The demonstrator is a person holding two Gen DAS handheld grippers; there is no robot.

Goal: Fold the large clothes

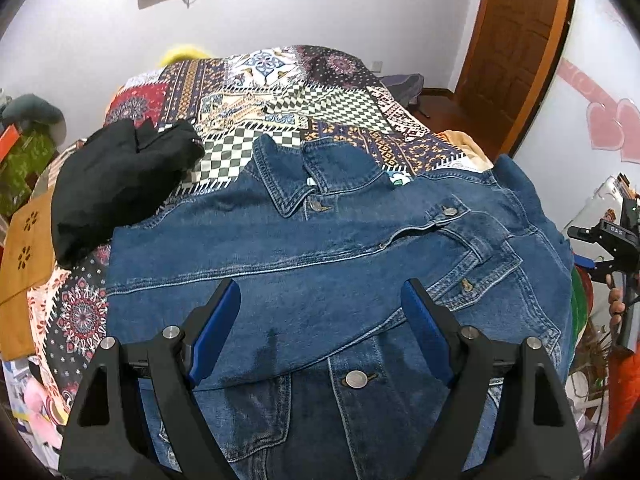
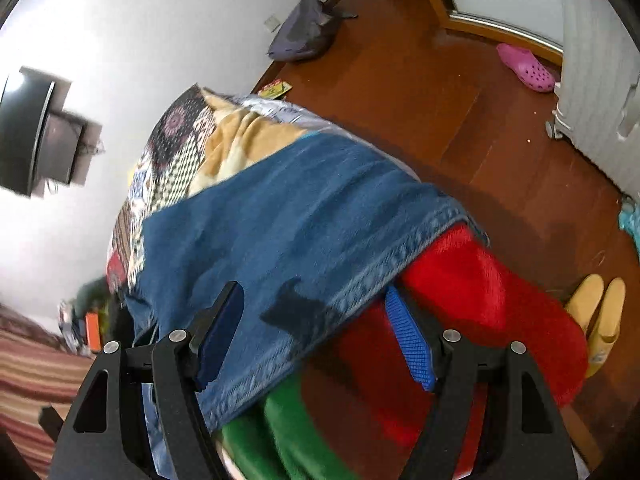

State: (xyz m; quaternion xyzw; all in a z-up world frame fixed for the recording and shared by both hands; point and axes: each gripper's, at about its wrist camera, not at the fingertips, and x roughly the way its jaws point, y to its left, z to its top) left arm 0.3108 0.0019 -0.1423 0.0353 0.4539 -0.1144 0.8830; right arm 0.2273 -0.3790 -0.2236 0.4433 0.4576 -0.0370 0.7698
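left gripper (image 1: 320,320): jaws spread, nothing pinched, denim jacket (image 1: 328,248) spread flat beneath and ahead, one sleeve folded across its front | right gripper (image 2: 316,336): jaws spread, jacket edge (image 2: 360,280) seen between the pads, contact cannot be told, frame blurred | black garment (image 1: 120,184) noted ahead-left of left gripper on patterned bedspread (image 1: 280,92) | red fabric (image 2: 480,292) under jacket edge

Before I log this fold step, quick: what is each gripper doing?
Left gripper: open over the denim jacket, holding nothing.
Right gripper: open at the jacket's hanging edge, pads not pressing it.
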